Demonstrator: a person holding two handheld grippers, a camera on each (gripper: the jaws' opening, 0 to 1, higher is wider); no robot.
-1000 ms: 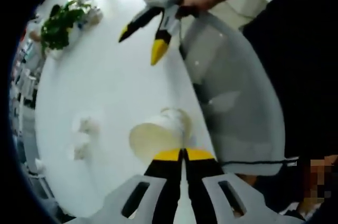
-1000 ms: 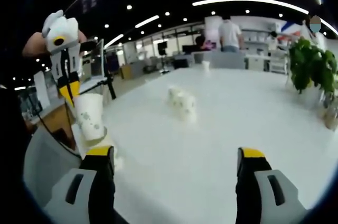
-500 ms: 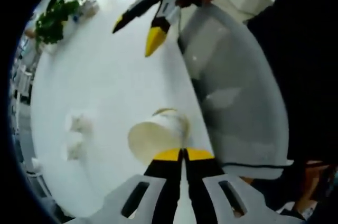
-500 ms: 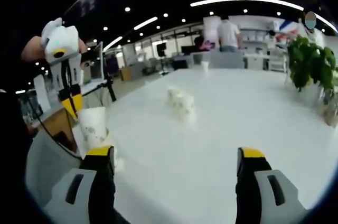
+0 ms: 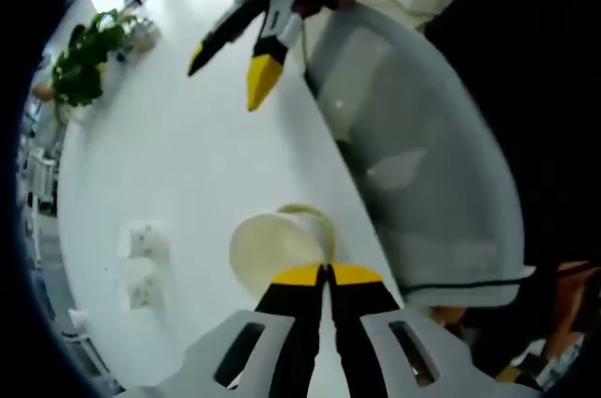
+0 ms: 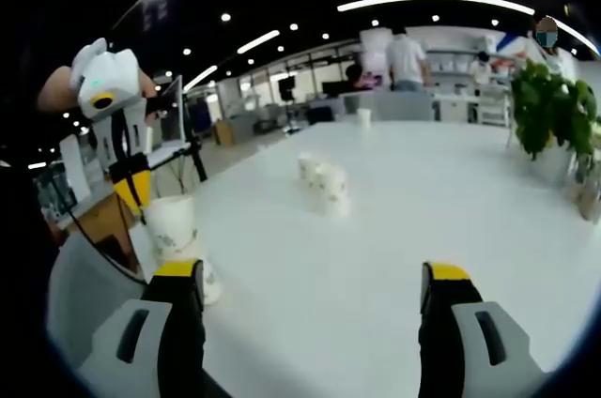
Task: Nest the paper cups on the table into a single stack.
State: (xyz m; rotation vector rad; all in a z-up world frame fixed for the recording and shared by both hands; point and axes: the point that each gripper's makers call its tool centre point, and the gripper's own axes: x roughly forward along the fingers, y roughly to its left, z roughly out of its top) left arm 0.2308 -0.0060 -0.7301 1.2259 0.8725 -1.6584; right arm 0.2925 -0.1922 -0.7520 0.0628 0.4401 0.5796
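Left gripper (image 5: 326, 271) jaws pinched on rim of paper cup (image 5: 274, 246) at lower centre, held over a second cup (image 6: 202, 278) on white table (image 5: 188, 173), right gripper (image 6: 310, 285) jaws spread wide, holding nothing, cluster of cups (image 6: 322, 182) mid-table, plant (image 6: 549, 107) at right.

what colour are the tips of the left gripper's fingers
Yellow on black fingers, clearest in the left gripper view, where they pinch the paper cup.

— What's sitting on that white table (image 6: 394, 229)?

— A small cluster of paper cups (image 6: 322, 182) is standing mid-frame, one lone cup (image 6: 363, 116) is waiting at the far edge, and a potted plant (image 6: 552, 126) is resting at the right.

— And the lower left?

— A cup base (image 6: 202, 283) is sitting there, near the edge.
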